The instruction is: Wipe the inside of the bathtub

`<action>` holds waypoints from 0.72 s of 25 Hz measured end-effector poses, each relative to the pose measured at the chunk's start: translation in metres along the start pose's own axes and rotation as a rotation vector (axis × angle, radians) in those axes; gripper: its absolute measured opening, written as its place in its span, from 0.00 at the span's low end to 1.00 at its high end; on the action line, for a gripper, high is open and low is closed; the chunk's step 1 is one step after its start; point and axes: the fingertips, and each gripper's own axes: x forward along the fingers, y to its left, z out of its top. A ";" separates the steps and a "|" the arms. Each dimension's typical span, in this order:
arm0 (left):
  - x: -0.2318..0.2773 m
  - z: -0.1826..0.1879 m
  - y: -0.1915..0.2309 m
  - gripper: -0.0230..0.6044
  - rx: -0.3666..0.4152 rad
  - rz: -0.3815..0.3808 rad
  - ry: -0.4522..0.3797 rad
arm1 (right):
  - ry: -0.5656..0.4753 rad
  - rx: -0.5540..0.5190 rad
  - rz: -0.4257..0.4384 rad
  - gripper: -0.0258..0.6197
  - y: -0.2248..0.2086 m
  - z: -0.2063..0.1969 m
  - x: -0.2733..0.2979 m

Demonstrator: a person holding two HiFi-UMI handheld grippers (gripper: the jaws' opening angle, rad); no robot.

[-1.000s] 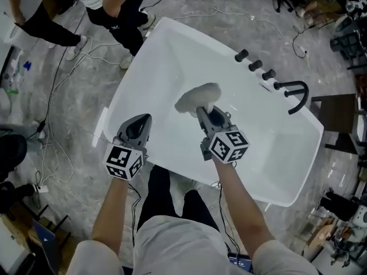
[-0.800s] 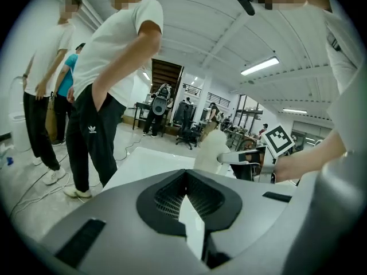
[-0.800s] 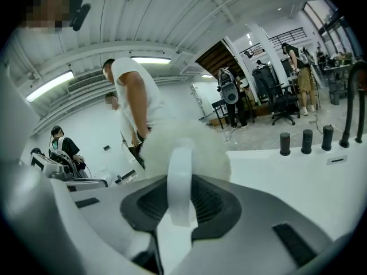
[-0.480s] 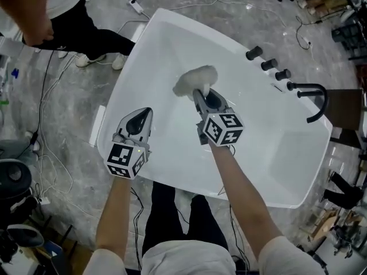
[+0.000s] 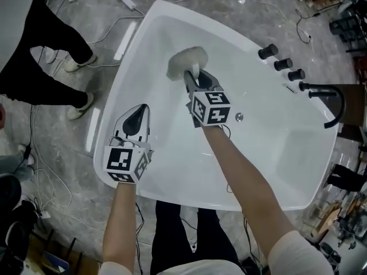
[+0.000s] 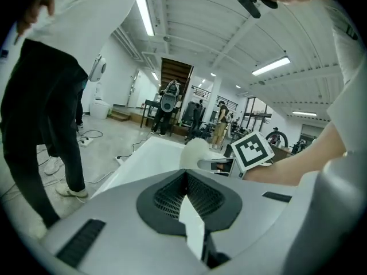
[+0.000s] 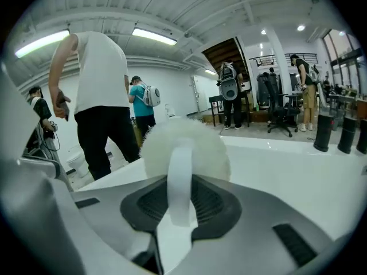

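The white fluffy wiping pad lies pressed against the inner wall of the white bathtub, toward the tub's far end, left of the middle in the head view. A white strap-like handle runs from the pad back between the jaws of the right gripper, which are clamped on it. In the right gripper view the pad sits just past the jaw tips and fills the middle of the picture, with the handle upright in the dark jaw pads. The right arm reaches out over the tub from its near rim.

The left gripper hovers over the tub's left side, near the rim and well apart from the pad. Its jaws are pressed together with nothing between them; its own view shows the tips meeting, and beyond them the pad and the right gripper's marker cube.

A small round drain shows on the tub floor just right of the right gripper. On the tub's right-hand deck stand three black knobs and a black curved faucet. Another person's dark-trousered legs stand on the grey floor to the left, among loose cables.
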 end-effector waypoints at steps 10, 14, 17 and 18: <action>0.048 -0.015 0.032 0.05 -0.005 -0.015 -0.018 | 0.026 -0.128 -0.089 0.20 -0.016 -0.001 0.084; 0.065 -0.014 0.040 0.05 -0.015 -0.018 -0.036 | 0.029 -0.188 -0.098 0.20 -0.011 0.009 0.113; 0.063 -0.023 0.046 0.05 -0.028 -0.013 -0.036 | 0.023 -0.193 -0.110 0.19 -0.010 0.009 0.127; 0.062 -0.026 0.048 0.05 -0.030 -0.011 -0.033 | 0.020 -0.189 -0.124 0.19 -0.013 0.010 0.131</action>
